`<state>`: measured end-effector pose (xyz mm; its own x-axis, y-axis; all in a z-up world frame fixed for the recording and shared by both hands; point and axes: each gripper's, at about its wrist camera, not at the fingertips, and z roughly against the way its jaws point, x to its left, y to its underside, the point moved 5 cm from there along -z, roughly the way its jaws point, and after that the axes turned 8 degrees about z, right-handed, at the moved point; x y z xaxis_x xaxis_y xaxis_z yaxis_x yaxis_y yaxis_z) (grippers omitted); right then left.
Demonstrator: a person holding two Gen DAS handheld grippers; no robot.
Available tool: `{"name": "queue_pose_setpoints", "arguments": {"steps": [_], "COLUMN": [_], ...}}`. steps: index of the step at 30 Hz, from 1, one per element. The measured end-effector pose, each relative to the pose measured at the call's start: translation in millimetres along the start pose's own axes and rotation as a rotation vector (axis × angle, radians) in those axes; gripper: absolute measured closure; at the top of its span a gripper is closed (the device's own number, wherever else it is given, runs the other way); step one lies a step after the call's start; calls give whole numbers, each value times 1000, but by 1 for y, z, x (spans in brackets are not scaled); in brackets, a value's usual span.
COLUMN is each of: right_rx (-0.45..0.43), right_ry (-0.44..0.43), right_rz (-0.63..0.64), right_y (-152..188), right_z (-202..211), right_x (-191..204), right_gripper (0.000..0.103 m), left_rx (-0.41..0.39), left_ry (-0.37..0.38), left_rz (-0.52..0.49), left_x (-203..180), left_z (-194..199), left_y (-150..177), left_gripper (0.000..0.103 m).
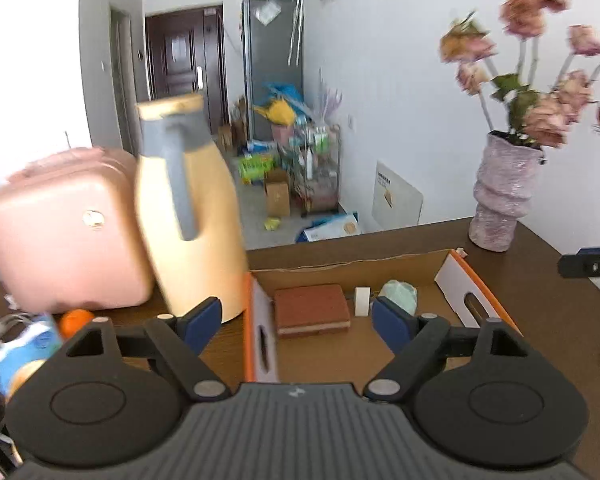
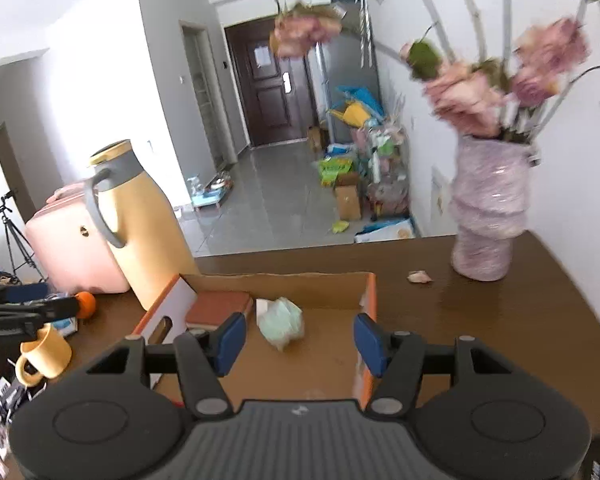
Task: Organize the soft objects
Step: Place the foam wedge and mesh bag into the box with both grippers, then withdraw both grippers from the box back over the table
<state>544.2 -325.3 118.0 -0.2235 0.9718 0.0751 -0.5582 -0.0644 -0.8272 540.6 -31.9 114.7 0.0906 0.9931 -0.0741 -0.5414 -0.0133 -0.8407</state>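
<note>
Right, the pale green soft bundle [image 2: 282, 322] lies on the floor of the cardboard box [image 2: 300, 284], the brown sponge block [image 1: 311, 310] beside it near the left wall, a small white piece [image 1: 362, 301] between them. Left gripper [image 1: 296, 320] gapes wide, empty; right gripper [image 2: 300, 340] sits partly open, empty too. Best to lift clear without snagging the flaps. Count: three items boxed, one jug [image 2: 140, 220], one vase [image 2: 488, 216].
</note>
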Motion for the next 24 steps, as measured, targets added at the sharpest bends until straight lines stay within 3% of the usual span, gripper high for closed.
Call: {"name": "queue_pose_setpoints", "arguments": {"steps": [7, 12, 16, 19, 24], "right_rx": [-84, -220, -290, -308, -284], "right_ry": [-18, 43, 77, 74, 116], "right_rz": [-30, 22, 40, 56, 93], "right_y": [41, 124, 198, 248, 320], "right_z": [70, 132, 175, 200, 222], "right_x": [14, 35, 58, 79, 109], "right_gripper": [42, 38, 33, 28, 24], "left_rx": [-116, -284, -359, -366, -292], "left_ry": [-7, -45, -66, -87, -82], "left_rz": [31, 63, 91, 94, 47], "left_x": [11, 31, 32, 26, 19], "left_z": [92, 171, 222, 247, 268], "left_y": [44, 123, 191, 237, 301], "left_gripper": [18, 14, 11, 9, 9]}}
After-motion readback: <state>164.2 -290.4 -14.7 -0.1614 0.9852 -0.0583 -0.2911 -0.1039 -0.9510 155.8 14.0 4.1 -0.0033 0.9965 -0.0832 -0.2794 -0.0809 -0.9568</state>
